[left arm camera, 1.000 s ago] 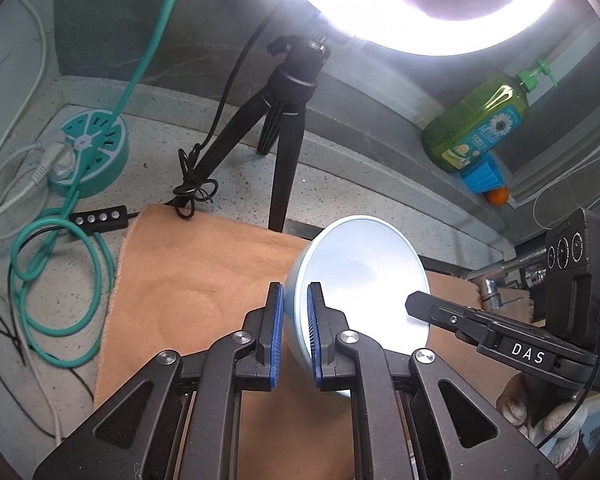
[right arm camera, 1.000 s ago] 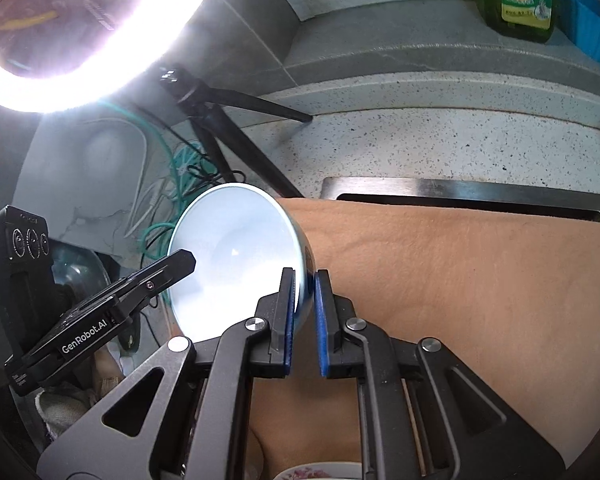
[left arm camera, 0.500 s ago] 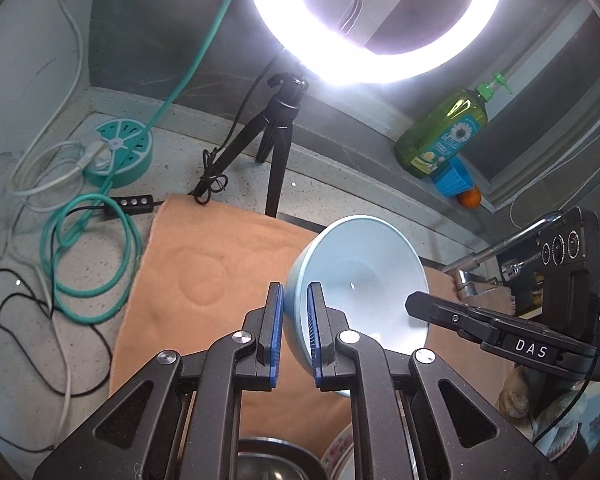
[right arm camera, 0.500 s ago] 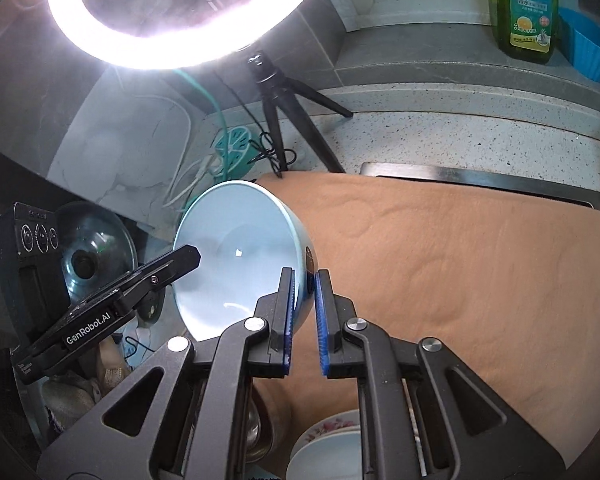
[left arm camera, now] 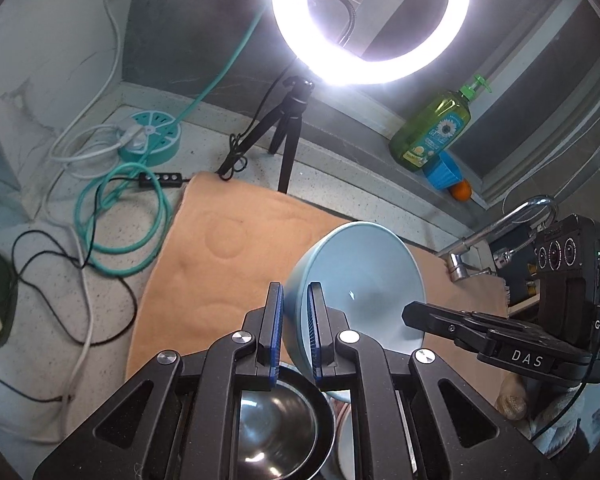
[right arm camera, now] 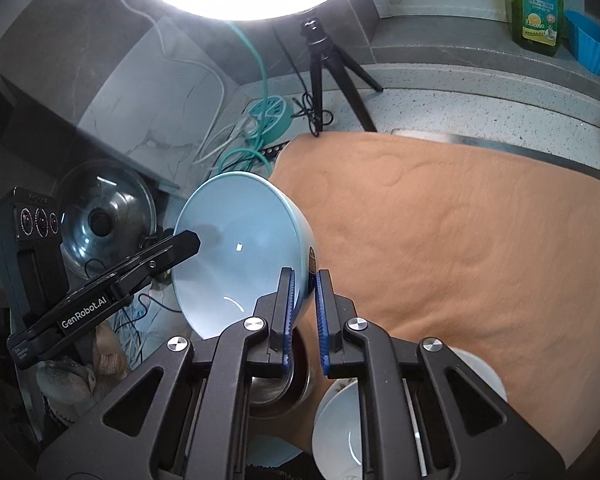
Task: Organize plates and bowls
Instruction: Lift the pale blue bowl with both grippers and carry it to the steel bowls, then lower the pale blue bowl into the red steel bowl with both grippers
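A light blue bowl (left arm camera: 360, 280) hangs tilted in the air above the tan mat (left arm camera: 228, 248), held by both grippers on opposite sides of its rim. My left gripper (left arm camera: 296, 320) is shut on the rim's near left edge. In the right wrist view the same light blue bowl (right arm camera: 236, 248) faces me, with my right gripper (right arm camera: 305, 304) shut on its right rim. Below the grippers sit a steel bowl (left arm camera: 280, 420) and a white bowl (right arm camera: 340, 432). The steel bowl (right arm camera: 278, 394) also shows under the right gripper's fingers.
A ring light (left arm camera: 370, 20) on a black tripod (left arm camera: 286, 132) stands behind the mat. Teal and white cables (left arm camera: 120, 208) and a round power hub (left arm camera: 150, 136) lie left. A green soap bottle (left arm camera: 436, 128), blue cup (left arm camera: 446, 170) and faucet (left arm camera: 512, 220) are right. A pot lid (right arm camera: 104, 216) leans far left.
Both grippers have lifted the blue bowl and drawn it back toward me. The ring light, more of the mat, and the steel and white bowls below have come into view.
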The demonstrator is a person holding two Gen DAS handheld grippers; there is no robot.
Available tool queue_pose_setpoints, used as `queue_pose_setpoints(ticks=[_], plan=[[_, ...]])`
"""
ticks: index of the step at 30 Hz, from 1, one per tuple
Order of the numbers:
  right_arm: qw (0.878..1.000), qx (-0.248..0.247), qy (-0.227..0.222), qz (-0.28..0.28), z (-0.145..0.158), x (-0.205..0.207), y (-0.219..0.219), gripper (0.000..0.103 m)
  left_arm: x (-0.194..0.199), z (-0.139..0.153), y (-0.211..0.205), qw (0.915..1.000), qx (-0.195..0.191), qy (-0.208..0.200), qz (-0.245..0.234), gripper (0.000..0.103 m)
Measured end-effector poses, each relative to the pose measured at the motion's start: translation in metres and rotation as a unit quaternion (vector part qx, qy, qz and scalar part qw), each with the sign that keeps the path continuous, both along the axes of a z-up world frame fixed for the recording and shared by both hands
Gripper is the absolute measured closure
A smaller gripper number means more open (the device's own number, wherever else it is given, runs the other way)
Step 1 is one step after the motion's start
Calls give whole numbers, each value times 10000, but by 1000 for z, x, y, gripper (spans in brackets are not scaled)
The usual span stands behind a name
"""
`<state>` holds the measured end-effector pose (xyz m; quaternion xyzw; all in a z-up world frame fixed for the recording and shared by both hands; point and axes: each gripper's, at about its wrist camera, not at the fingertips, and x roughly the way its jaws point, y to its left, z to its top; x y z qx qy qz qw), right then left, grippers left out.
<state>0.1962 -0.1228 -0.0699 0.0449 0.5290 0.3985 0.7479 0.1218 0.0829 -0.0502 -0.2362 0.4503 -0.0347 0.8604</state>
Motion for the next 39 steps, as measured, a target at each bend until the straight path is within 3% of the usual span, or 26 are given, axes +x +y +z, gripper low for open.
queue_pose_setpoints(ticks=[17,39], plan=[[9975,-355,256,553,-38,-55,19,92,-65,-31,13,9989,-55,380,259,93],[9937,-663,613,660,-75,-67,31,92,-78,-59,14,9965,-89,800,246,93]])
